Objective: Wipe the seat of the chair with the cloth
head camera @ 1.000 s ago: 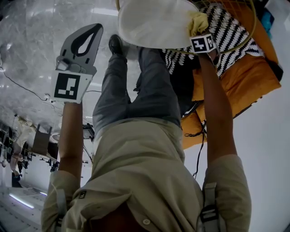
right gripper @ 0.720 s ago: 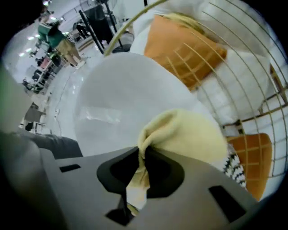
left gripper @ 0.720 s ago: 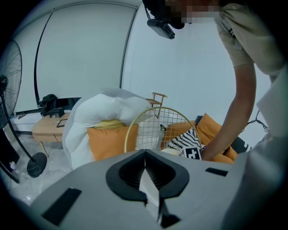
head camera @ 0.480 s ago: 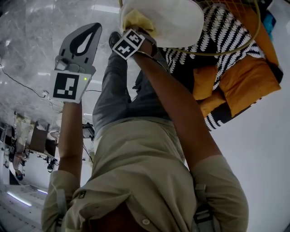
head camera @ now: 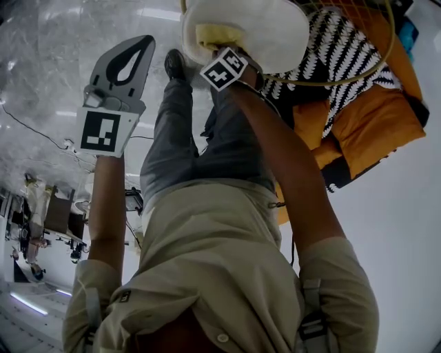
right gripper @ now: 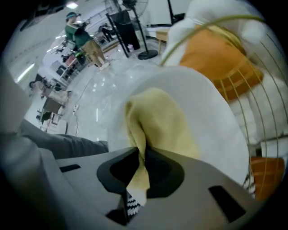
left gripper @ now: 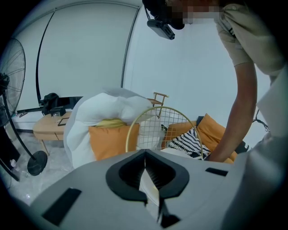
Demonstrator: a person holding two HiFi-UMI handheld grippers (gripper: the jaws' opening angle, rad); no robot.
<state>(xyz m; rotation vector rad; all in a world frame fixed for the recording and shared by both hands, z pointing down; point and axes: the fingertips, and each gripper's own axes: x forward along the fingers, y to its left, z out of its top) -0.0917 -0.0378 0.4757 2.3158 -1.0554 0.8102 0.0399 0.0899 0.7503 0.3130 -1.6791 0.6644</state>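
Shifted rt: right tool (right gripper: 141,157) clamps crumpled yellow cloth (right gripper: 163,126) on white seat (right gripper: 213,121); left tool (left gripper: 145,167) closed.

Bright, even light; fisheye-warped edges, blurred foreground

The place looked like a large open lab or studio hall with a home-style corner staged inside it. In the left gripper view, a bare white wall (left gripper: 90,49) backed a wooden desk (left gripper: 47,128), a pedestal fan (left gripper: 10,72) and a gold wire chair (left gripper: 155,123) beside orange cushions (left gripper: 112,140). At the upper left of the right gripper view, a glossy floor (right gripper: 108,85) ran to people (right gripper: 85,42) among equipment under ceiling strip lights (right gripper: 72,5).
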